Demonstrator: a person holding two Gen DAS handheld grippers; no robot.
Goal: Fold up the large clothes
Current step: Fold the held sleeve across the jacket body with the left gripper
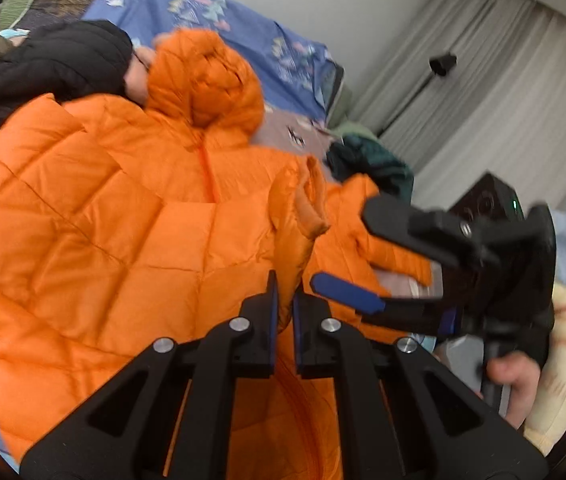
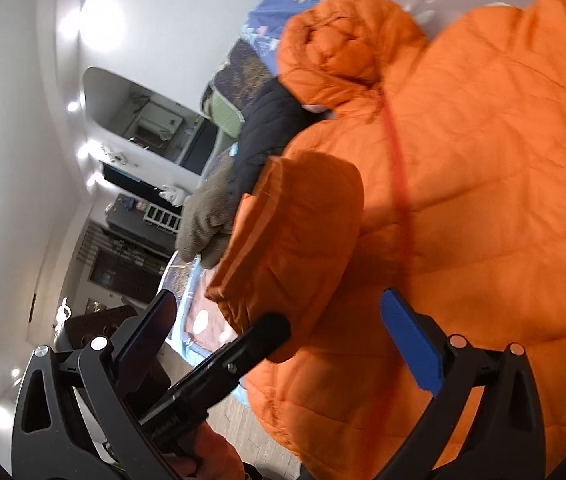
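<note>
Nearest, we hold the left gripper (image 1: pixel 285 300) with its jaws clamped on a raised fold of the orange jacket (image 1: pixel 95 216), apparently its sleeve or front edge, just on our side of the jacket's zip (image 1: pixel 209 176). Beside it, to the right of that fold, the right gripper (image 1: pixel 343 252) stands with its jaws apart and nothing between them; the right hand (image 1: pixel 511 380) grips its handle. Beyond, the jacket lies spread, zip up, across the bed (image 1: pixel 307 136), hood (image 1: pixel 207 76) at the far end. Past the hood sit a black garment (image 1: pixel 55 64) and a blue patterned sheet (image 1: pixel 211 12); dark green clothes (image 1: pixel 375 164) lie to the jacket's right.

Risks, as we judge them: the slick padded fabric may slip from so narrow a pinch, and the puffy fold may spring open once released.
</note>
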